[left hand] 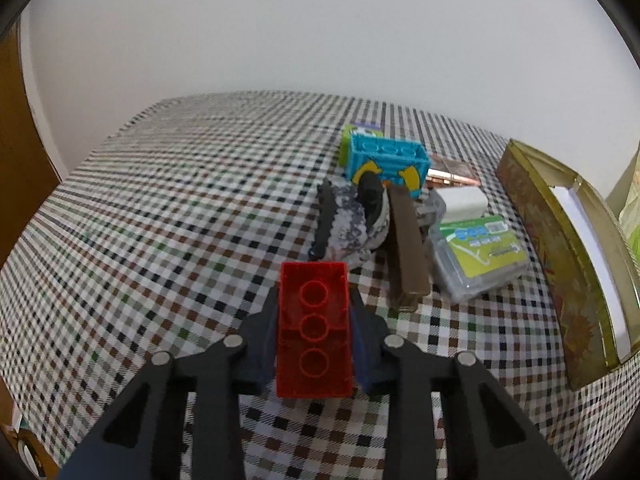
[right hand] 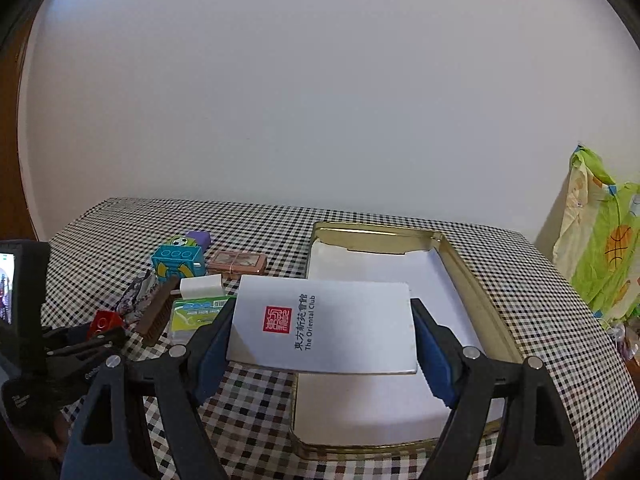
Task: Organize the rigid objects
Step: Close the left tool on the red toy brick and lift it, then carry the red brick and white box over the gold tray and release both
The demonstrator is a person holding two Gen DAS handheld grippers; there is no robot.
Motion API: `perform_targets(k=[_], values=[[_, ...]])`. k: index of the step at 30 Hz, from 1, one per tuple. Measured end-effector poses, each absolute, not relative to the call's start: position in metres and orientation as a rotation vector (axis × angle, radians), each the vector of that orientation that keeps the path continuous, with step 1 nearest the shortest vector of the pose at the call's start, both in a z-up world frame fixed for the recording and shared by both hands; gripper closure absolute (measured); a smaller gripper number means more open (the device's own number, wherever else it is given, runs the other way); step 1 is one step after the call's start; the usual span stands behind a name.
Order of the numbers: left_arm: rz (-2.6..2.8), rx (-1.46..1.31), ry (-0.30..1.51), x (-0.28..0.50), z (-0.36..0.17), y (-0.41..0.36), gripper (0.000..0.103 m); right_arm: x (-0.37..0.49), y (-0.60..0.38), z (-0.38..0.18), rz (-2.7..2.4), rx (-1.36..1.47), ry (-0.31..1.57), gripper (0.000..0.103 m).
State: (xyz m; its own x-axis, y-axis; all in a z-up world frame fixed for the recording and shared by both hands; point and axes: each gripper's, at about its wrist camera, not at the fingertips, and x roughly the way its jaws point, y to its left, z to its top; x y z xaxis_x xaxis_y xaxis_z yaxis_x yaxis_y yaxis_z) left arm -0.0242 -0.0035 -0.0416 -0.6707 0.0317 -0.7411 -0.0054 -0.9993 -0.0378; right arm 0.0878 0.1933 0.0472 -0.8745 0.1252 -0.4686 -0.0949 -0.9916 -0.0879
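- One red brick (left hand: 314,330), one blue brick (left hand: 386,162), one white card (right hand: 326,326), one gold tin (right hand: 460,264).
- Checked surface (left hand: 160,208) against a plain white wall (left hand: 320,32).
- Left gripper (left hand: 314,304) fingers clamp the red brick, long axis pointing away, over the surface.
- Right gripper (right hand: 324,316) fingers, wide, hold the card flat above the tin's edge.
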Motion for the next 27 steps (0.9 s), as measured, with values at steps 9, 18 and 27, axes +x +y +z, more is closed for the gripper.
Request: perform_targets(k=[9, 18, 27], values=[[2.872, -1.081, -0.050, 0.002, -0.006, 0.015, 0.072, 0.094, 0.212, 0.053, 2.916, -0.716, -0.044, 0.021], [2.785, -0.927, 0.010, 0.017, 0.024, 0.064, 0.072, 0.101, 0.239, 0.060, 2.861, -0.695, -0.042, 0.021], [2.688, -0.849, 0.091, 0.027, 0.036, 0.121, 0.072, 0.095, 0.277, 0.056, 2.764, -0.715, -0.038, 0.021]])
